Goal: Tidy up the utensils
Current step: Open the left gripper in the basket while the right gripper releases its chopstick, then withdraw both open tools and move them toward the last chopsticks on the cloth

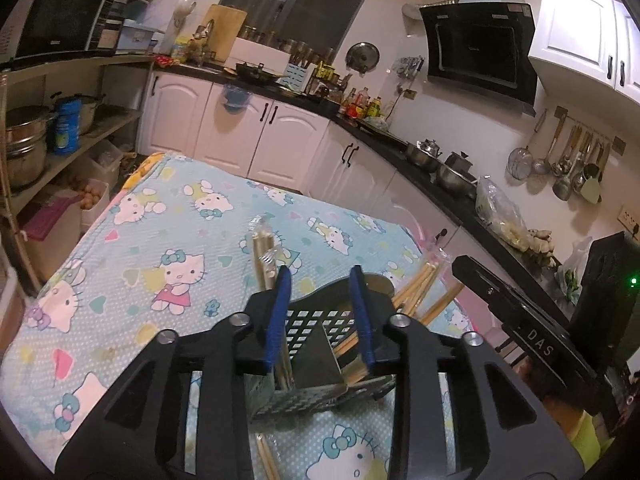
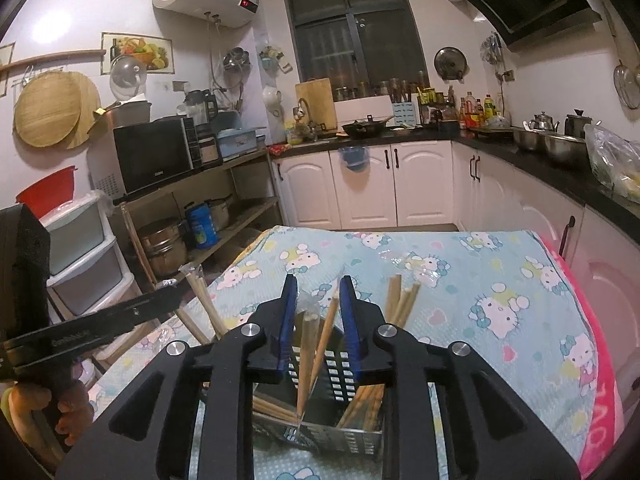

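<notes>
A perforated metal utensil holder (image 1: 316, 364) stands on the Hello Kitty tablecloth (image 1: 168, 248). It also shows in the right wrist view (image 2: 332, 416), with several wooden chopsticks (image 2: 366, 404) leaning in its compartments. My left gripper (image 1: 322, 292) is open and empty, hovering just above the holder. More chopsticks (image 1: 416, 284) stick out on its right, and a plastic-wrapped bundle (image 1: 264, 256) rises on its left. My right gripper (image 2: 318, 300) is open above the holder, with a wrapped pair of chopsticks (image 2: 310, 344) standing loose between its fingers, their lower ends in the holder.
White cabinets (image 2: 368, 184) and a dark counter (image 1: 440, 176) with pots run along the far and right sides. A shelf with a microwave (image 2: 154, 152) and pots stands at left. The other gripper's body (image 1: 520, 320) is close on the right.
</notes>
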